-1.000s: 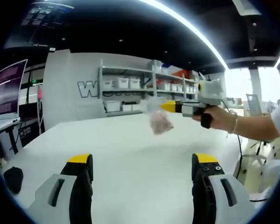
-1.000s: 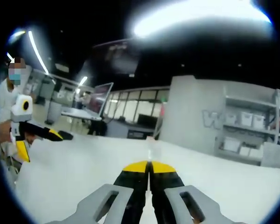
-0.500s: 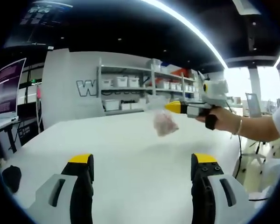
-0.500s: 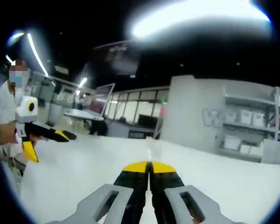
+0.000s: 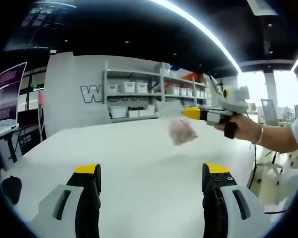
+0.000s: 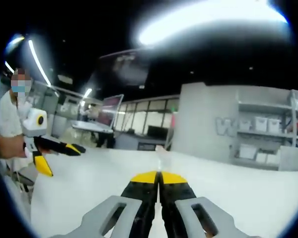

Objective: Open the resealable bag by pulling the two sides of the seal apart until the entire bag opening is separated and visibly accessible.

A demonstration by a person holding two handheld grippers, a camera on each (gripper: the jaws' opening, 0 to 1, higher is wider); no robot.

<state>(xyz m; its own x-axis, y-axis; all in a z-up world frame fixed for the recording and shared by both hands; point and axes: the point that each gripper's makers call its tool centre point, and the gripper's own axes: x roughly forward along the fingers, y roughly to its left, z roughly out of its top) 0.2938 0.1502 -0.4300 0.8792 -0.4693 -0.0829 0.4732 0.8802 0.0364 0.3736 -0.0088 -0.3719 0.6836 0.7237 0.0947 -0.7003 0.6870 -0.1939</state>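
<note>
A small clear resealable bag (image 5: 181, 132) with pinkish contents hangs in the air above the white table (image 5: 139, 153). My right gripper (image 5: 189, 113) comes in from the right of the left gripper view, held by a hand, and is shut on the bag's top edge. In the right gripper view its yellow-tipped jaws (image 6: 159, 176) are pressed together, and the bag is hard to make out there. My left gripper (image 5: 151, 169) stands open low over the table with nothing between its fingers, some way short of the bag. It also appears at the left of the right gripper view, open (image 6: 62, 158).
The white table (image 6: 228, 198) stretches wide ahead. Shelves with white bins (image 5: 134, 96) line the back wall. A screen (image 5: 7, 94) stands at the left, and a small black object (image 5: 12, 189) lies at the table's left edge. A person (image 6: 10, 129) holds the grippers.
In the left gripper view the right gripper and the hanging bag have drifted right and slightly down. In the right gripper view the left gripper has shifted right and looks closer.
</note>
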